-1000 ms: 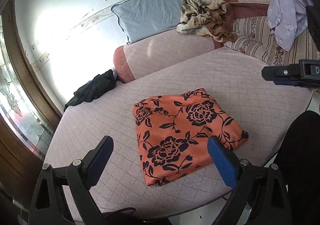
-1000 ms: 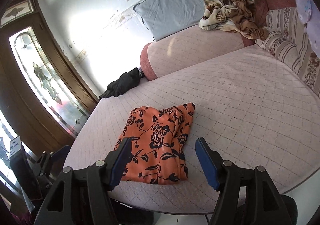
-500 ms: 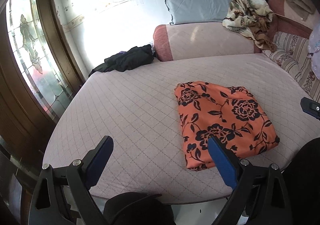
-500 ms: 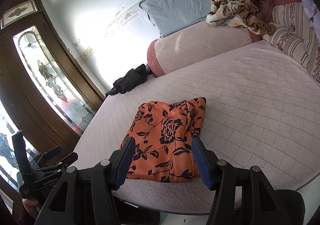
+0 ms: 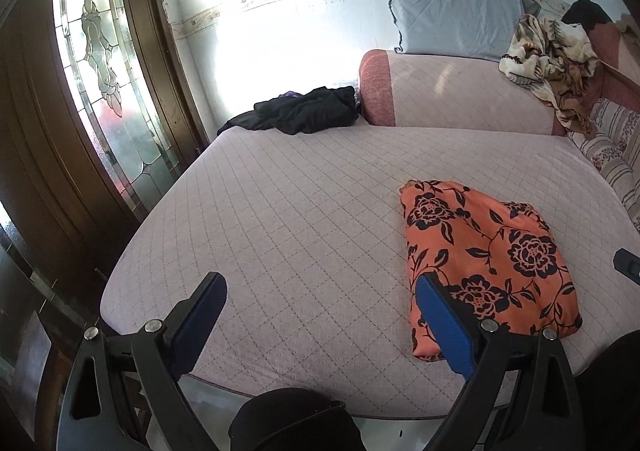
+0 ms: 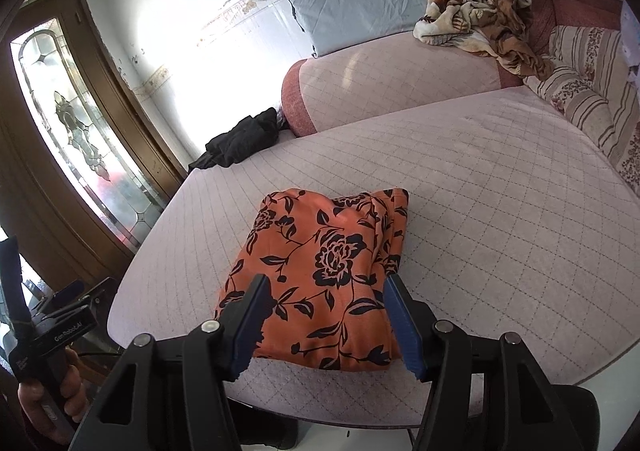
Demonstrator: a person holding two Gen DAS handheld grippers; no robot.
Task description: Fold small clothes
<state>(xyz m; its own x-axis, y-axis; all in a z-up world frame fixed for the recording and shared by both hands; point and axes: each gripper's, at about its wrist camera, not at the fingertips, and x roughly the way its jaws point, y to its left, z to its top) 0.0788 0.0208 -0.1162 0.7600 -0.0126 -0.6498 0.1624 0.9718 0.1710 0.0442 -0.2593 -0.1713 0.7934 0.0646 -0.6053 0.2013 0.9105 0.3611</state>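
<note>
Leftward swings the left claw [image 5: 320,307], wide and empty; the right claw [image 6: 326,309], just narrowed, empty, hovers at 6 o'clock of the folded orange cloth [image 6: 320,271] on the bed [image 6: 500,211]. Grip its near edge squarely.

A: What do you see on the bed [image 5: 304,211]?
B: You see a folded orange cloth [image 5: 484,259] near its front edge, and dark clothes [image 5: 304,115] at its far corner.
</note>
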